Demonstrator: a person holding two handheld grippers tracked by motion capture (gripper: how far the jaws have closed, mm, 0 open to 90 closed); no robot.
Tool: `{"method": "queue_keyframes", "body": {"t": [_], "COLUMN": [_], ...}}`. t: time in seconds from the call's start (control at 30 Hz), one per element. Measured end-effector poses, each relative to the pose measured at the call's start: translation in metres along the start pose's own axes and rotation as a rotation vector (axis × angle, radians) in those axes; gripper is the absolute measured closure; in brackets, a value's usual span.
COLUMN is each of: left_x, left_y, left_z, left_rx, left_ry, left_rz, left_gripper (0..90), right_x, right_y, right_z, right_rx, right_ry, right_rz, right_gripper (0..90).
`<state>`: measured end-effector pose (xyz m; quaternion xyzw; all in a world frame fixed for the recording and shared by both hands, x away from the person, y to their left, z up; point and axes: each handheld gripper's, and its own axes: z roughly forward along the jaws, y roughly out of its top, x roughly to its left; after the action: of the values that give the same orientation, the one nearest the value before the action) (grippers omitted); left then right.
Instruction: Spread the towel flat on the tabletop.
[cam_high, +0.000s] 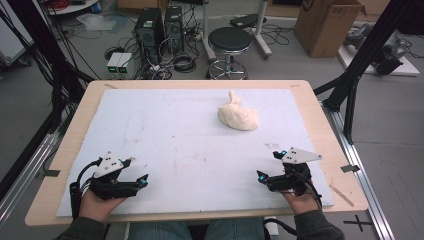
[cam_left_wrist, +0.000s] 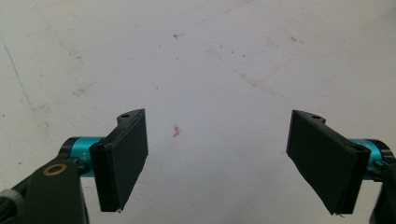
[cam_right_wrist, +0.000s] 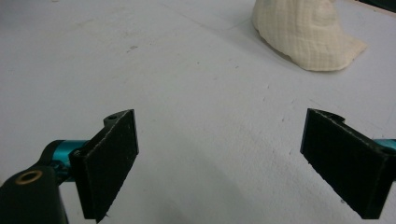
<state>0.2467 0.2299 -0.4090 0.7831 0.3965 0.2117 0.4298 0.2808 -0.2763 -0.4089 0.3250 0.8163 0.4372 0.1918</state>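
Left hand-held gripper (cam_high: 139, 172) at 7 o'clock on the desk (cam_high: 65, 145), jaws wide, nothing between them, over bare white mat (cam_high: 175, 140); a small reddish mark (cam_left_wrist: 176, 131) on the mat shows between the jaws in the left gripper view. Right hand-held gripper (cam_high: 268, 166) at 5 o'clock, jaws wide too, nothing held. Cloth (cam_high: 238, 116) lies bunched on the mat at 1 o'clock, well apart from both. From the right hand-held gripper it sits ahead at about 1 o'clock (cam_right_wrist: 306, 35).
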Motion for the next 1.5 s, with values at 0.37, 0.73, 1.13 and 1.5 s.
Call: {"method": "queue_keyframes", "body": {"t": [0.37,0.73,1.13,1.5], "left_x": [-0.002,-0.003,-0.004,-0.002], "left_y": [-0.001,-0.001,0.000,0.000], "left_z": [0.000,-0.001,-0.004,-0.004], "left_rx": [0.002,-0.004,-0.014,-0.019], "left_ry": [-0.006,-0.008,0.014,0.020], "left_rz": [0.010,0.012,0.012,0.011], "left_gripper": [21.4,21.4,21.4,21.4], "right_x": [-0.001,-0.001,-0.010,-0.021], "right_y": [-0.001,0.000,0.012,0.043], "right_z": [0.002,0.005,0.014,0.028], "right_rx": [0.010,0.014,0.036,0.051], "right_ry": [0.004,0.010,0.027,0.042], "right_rz": [0.008,-0.005,0.007,-0.012], "right_gripper": [10.5,10.5,10.5,10.5]}}
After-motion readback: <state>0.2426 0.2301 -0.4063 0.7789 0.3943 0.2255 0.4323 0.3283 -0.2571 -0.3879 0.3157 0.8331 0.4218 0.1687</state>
